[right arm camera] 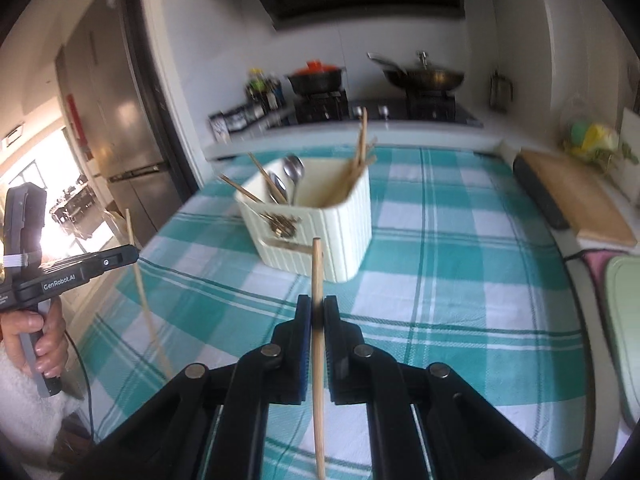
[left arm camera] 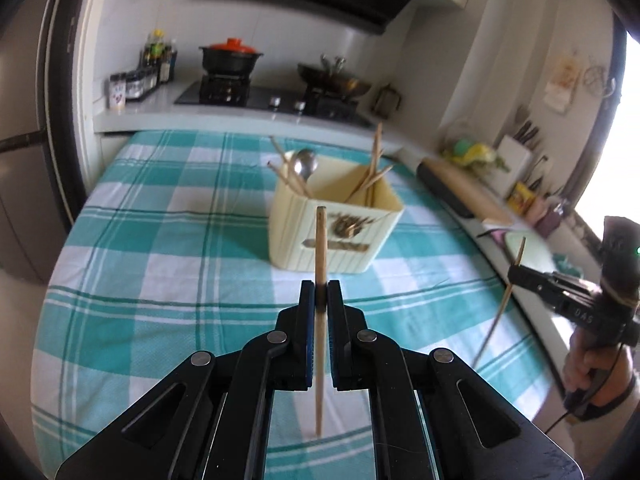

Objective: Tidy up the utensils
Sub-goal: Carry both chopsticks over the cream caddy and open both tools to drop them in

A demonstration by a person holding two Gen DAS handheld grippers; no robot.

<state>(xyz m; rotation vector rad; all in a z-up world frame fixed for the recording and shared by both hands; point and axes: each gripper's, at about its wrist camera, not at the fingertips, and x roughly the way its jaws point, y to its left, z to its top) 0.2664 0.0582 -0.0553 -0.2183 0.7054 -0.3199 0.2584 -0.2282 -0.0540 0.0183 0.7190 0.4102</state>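
Note:
A cream utensil holder (left arm camera: 334, 232) stands on the teal checked tablecloth (left arm camera: 160, 260); it also shows in the right wrist view (right arm camera: 316, 224). It holds several chopsticks and metal spoons (left arm camera: 304, 166). My left gripper (left arm camera: 321, 292) is shut on a wooden chopstick (left arm camera: 321, 248), held upright just in front of the holder. My right gripper (right arm camera: 317, 308) is shut on another wooden chopstick (right arm camera: 317, 276), also upright, in front of the holder. Each gripper appears in the other's view: the right one (left arm camera: 516, 272) with its chopstick (left arm camera: 500, 312), the left one (right arm camera: 134, 254) with its chopstick (right arm camera: 144, 304).
A stove with a black pot (left arm camera: 230, 58) and a wok (left arm camera: 336, 80) stands on the counter behind. Spice jars (left arm camera: 136, 84) stand at the back left. A wooden board (right arm camera: 580, 196) and a green board (right arm camera: 624, 320) lie to the right. A fridge (right arm camera: 116, 120) stands left.

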